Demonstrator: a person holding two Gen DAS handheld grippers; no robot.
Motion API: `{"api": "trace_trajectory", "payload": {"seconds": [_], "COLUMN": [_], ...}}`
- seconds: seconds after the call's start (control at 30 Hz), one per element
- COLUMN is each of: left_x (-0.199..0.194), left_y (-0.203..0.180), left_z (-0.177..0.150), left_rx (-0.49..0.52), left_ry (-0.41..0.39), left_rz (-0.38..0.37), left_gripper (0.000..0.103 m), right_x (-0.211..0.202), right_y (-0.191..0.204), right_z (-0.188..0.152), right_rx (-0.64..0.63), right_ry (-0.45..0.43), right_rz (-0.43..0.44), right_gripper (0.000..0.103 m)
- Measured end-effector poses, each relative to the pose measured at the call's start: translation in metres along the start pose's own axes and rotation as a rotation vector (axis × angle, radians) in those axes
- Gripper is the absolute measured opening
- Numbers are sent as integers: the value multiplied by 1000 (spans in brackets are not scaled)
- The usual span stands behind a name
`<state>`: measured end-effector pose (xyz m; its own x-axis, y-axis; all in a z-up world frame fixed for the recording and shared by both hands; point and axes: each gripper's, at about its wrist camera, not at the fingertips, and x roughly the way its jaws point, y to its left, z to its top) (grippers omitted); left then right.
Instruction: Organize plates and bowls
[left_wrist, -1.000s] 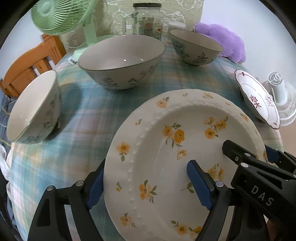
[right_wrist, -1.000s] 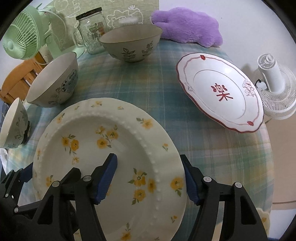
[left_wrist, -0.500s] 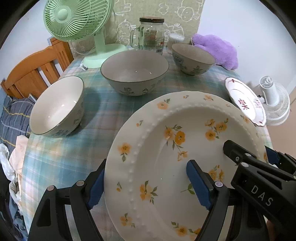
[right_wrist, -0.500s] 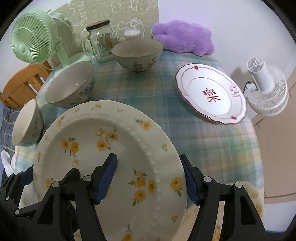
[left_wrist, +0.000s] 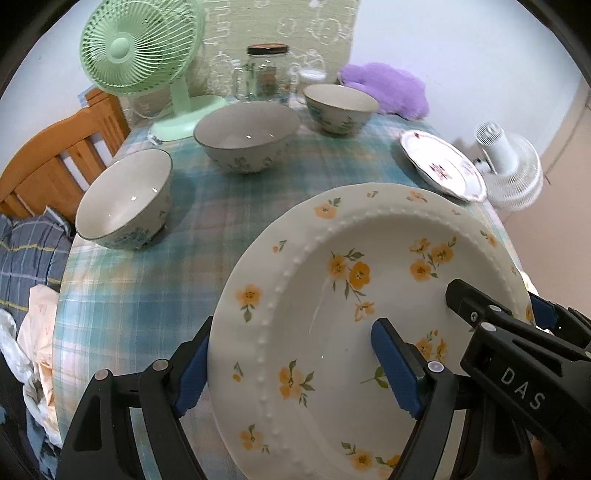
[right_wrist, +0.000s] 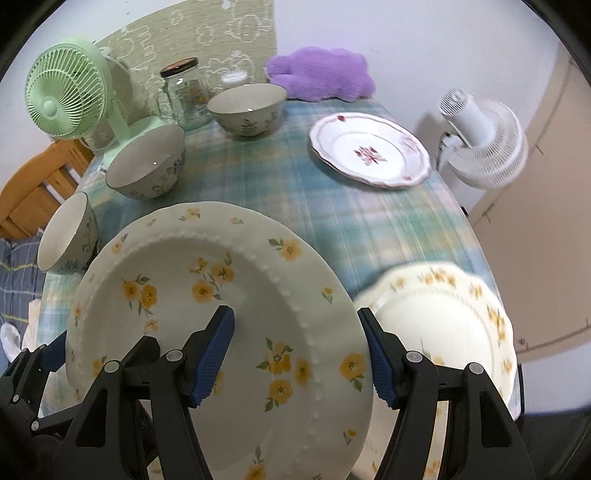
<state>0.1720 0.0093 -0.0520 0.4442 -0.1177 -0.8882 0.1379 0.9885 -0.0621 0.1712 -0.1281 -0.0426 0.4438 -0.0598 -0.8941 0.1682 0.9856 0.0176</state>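
A white plate with yellow flowers is held in the air above the table by both grippers. My left gripper is shut on its left rim; my right gripper is shut on its right rim. A second yellow-flowered plate lies on the table's near right corner. A red-trimmed white plate lies far right. Three floral bowls stand on the cloth: near left, middle, far.
A checked cloth covers the table. A green fan, a glass jar and a purple plush stand at the back. A white fan is beyond the right edge. A wooden chair is at left.
Both grippers have lifted the flowered plate higher and pulled back. The table objects look smaller, and a second flowered plate has come into view at the near right.
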Motion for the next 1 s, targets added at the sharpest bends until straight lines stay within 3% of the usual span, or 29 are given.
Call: {"api": "trace_trajectory", "payload": {"seconds": [0.33, 0.67, 1.0], "left_x": [-6, 5, 25], "left_y": [-30, -77, -132], "left_z": [-8, -5, -12], "left_rx": [41, -23, -55], "left_ry": [-7, 16, 59], "left_rz": [-2, 15, -14], "left_gripper": [81, 81, 81], "right_x": [-10, 1, 15], "right_y": [-29, -75, -132], "right_z": [-16, -2, 3], "right_rx": [40, -14, -65], "right_ry": [-2, 20, 49], "right_rz": [-1, 27, 8], "right_gripper": [70, 70, 70]}}
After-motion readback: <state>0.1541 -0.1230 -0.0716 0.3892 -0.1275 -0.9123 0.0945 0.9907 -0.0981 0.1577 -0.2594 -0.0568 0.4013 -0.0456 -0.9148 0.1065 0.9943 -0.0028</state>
